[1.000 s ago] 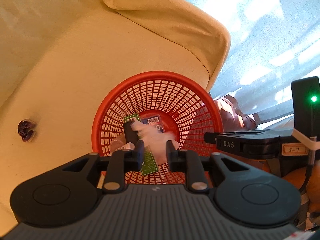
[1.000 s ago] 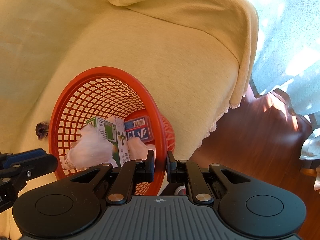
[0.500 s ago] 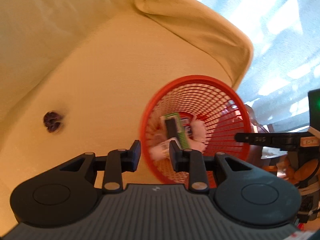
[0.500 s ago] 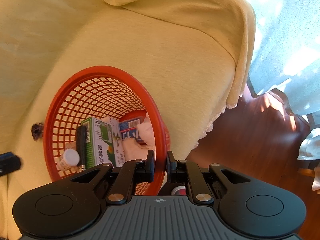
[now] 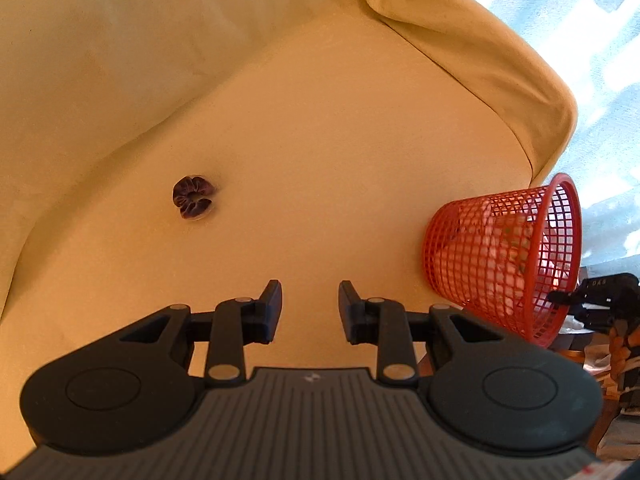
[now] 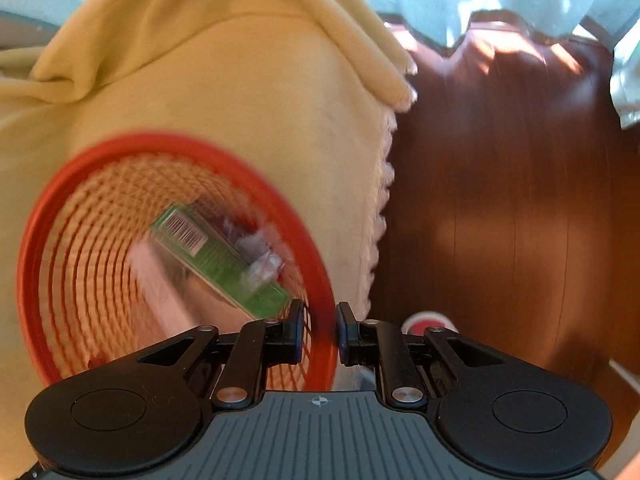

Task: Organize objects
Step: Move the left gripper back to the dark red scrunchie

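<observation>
A red mesh basket (image 5: 504, 256) sits at the right end of the yellow sofa seat (image 5: 340, 168), leaning to the right. My right gripper (image 6: 319, 334) is shut on the basket's rim (image 6: 324, 332). Inside the basket (image 6: 60, 216) lie a green box (image 6: 224, 260) and pale wrapped items, all blurred. A dark purple scrunchie (image 5: 194, 197) lies alone on the seat. My left gripper (image 5: 310, 308) hangs open above the cushion, empty, with the scrunchie ahead and to its left.
The sofa's backrest (image 5: 120, 40) and armrest (image 5: 500, 60) close in the seat. Dark wooden floor (image 6: 500, 200) lies past the sofa's fringed cover edge (image 6: 382, 216). Light curtains (image 5: 580, 20) hang behind. Cluttered items (image 5: 616, 344) sit at the far right.
My left gripper let go of the items into the basket, opened wider and swung left toward the scrunchie. The right gripper, still on the rim, has tilted and turned the basket.
</observation>
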